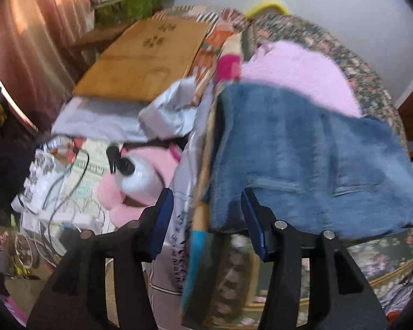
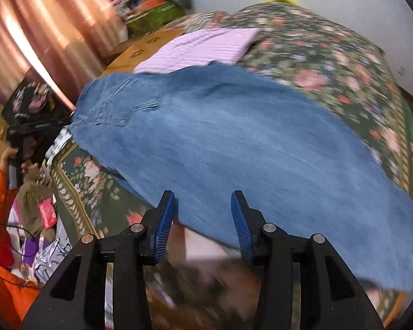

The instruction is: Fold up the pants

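Blue denim pants (image 2: pixel 234 143) lie spread across a floral bedspread (image 2: pixel 330 63), waistband at the far left and legs running to the near right. In the left wrist view the pants' waist end (image 1: pixel 303 151) hangs at the bed's edge. My left gripper (image 1: pixel 206 200) is open and empty, at the waist end's near left corner without touching it. My right gripper (image 2: pixel 203 203) is open and empty, its fingertips over the near edge of the pants' leg. The left gripper's body also shows in the right wrist view (image 2: pixel 30 137), held in a hand.
A folded lilac cloth (image 2: pixel 201 46) lies on the bed behind the pants. A cardboard box (image 1: pixel 148 55) stands beyond the bed. Left of the bed are a pink plush toy (image 1: pixel 135 181), cables, and clutter on the floor. Copper curtains (image 2: pixel 49 33) hang at the left.
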Demonstrator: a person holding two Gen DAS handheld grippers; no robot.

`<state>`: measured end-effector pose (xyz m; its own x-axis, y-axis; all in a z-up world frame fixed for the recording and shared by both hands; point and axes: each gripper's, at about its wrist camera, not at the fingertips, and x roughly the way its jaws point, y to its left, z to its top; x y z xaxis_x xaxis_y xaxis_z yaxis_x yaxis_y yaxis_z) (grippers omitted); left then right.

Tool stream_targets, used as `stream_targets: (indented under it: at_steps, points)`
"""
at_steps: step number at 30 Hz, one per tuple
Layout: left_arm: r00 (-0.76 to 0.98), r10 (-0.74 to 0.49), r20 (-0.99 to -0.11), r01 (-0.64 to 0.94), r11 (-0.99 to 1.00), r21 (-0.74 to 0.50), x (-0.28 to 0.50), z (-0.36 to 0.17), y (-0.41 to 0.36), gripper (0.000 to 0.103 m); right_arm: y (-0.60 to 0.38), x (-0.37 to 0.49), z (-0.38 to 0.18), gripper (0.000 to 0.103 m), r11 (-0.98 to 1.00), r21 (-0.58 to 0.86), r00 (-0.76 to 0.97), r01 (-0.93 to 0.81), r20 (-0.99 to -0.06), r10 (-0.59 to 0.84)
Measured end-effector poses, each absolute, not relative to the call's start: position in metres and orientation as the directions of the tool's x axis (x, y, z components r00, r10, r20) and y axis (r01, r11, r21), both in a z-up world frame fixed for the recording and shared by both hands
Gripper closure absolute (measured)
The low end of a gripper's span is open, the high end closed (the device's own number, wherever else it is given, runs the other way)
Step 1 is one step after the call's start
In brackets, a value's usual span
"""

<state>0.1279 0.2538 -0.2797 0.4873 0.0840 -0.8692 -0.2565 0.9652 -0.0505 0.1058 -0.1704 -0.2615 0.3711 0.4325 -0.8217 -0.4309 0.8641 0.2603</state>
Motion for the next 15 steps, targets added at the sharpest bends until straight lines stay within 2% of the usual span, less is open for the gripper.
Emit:
stream_targets:
  at_steps: [3, 7, 15]
  points:
    - [0.536, 0.073, -0.841, -0.221, 0.974, -0.057, 0.135, -0.253, 0.229, 0.052, -0.216, 0.095, -0.253, 0.063, 0.914, 0.229, 0.45, -0.336, -0.813, 0.369]
    - [0.591, -0.003, -0.807, -0.131, 0.986, -0.099, 0.158, -0.226, 0.168, 0.052, -0.282, 0.086, -0.248, 0.057, 0.961, 0.209, 0.547, -0.179, -0.791, 0.274]
    - [0.565, -0.143, -0.813, 0.084, 0.99, -0.116, 0.214, -0.232, 0.026, 0.049, -0.424, 0.054, -0.264, 0.057, 0.955, 0.25, 0.616, 0.161, -0.781, 0.1]
